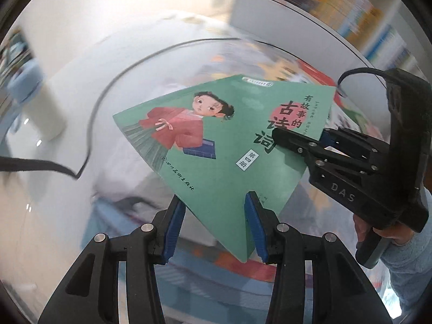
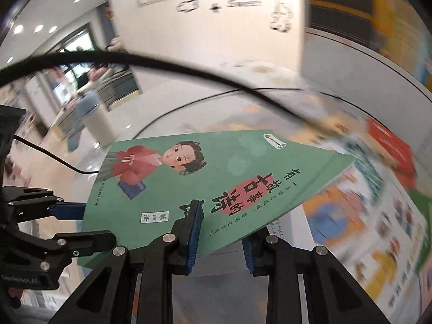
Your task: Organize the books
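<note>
A green picture book (image 1: 229, 145) with a girl in red on its cover hangs tilted in the air, held from two sides. In the left wrist view its near corner sits between the blue pads of my left gripper (image 1: 214, 216), which is shut on it. My right gripper (image 1: 299, 137) clamps the book's right edge over the title. In the right wrist view the same green book (image 2: 216, 172) lies between the pads of my right gripper (image 2: 221, 237), and my left gripper (image 2: 94, 224) bites its left edge.
Blurred colourful books (image 2: 378, 216) lie on the surface below at the right. A white cylinder with a blue lid (image 1: 46, 113) stands at the left. Black cables (image 2: 189, 67) cross the view. A shelf of books (image 1: 364, 21) is at the upper right. A hand (image 1: 378, 232) holds the right gripper's handle.
</note>
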A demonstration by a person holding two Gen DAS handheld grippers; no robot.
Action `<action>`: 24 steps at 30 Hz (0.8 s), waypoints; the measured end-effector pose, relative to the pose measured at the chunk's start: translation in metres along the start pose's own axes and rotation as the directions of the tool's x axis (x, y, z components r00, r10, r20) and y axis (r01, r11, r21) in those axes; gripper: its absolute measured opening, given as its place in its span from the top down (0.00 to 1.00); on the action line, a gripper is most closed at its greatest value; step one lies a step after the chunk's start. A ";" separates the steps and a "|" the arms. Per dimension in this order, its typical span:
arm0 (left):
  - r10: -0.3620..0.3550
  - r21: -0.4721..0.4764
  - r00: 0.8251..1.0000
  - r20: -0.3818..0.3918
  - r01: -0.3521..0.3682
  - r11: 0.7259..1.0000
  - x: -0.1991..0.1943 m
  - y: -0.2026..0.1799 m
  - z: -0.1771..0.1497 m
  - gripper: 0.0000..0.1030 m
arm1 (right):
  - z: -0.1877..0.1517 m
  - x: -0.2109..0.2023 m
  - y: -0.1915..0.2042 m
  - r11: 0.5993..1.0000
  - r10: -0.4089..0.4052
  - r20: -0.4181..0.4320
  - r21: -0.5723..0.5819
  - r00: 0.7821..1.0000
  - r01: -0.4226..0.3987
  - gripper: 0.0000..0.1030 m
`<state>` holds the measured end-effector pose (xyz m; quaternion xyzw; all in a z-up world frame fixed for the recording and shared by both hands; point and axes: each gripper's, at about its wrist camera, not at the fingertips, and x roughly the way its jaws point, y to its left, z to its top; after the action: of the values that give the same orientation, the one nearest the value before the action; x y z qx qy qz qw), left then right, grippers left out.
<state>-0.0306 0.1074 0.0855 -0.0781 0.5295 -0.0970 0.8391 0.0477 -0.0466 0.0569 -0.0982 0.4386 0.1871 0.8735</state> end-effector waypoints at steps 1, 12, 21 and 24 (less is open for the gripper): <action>0.008 -0.035 1.000 0.002 -0.008 0.999 0.000 0.010 -0.002 0.59 | 0.006 0.010 0.007 1.000 0.022 -0.010 -0.020 1.000 -0.022 0.75; 0.058 -0.095 0.994 -0.092 -0.066 0.993 0.040 0.017 -0.012 0.59 | 0.026 0.086 0.034 0.989 0.085 -0.098 -0.115 0.992 -0.096 0.74; 0.150 -0.029 0.978 -0.144 -0.156 0.987 0.060 -0.002 -0.007 0.60 | 0.015 0.098 0.029 0.994 0.050 -0.105 -0.094 0.993 -0.060 0.74; 0.213 0.050 0.970 -0.121 -0.208 0.977 0.057 -0.018 -0.003 0.58 | 0.012 0.098 0.037 0.995 0.054 -0.101 -0.073 0.993 -0.062 0.70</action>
<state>-0.0106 0.0754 0.0383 0.0004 0.5846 -0.0222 0.8110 0.0948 0.0144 -0.0146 -0.1276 0.4766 0.2237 0.8406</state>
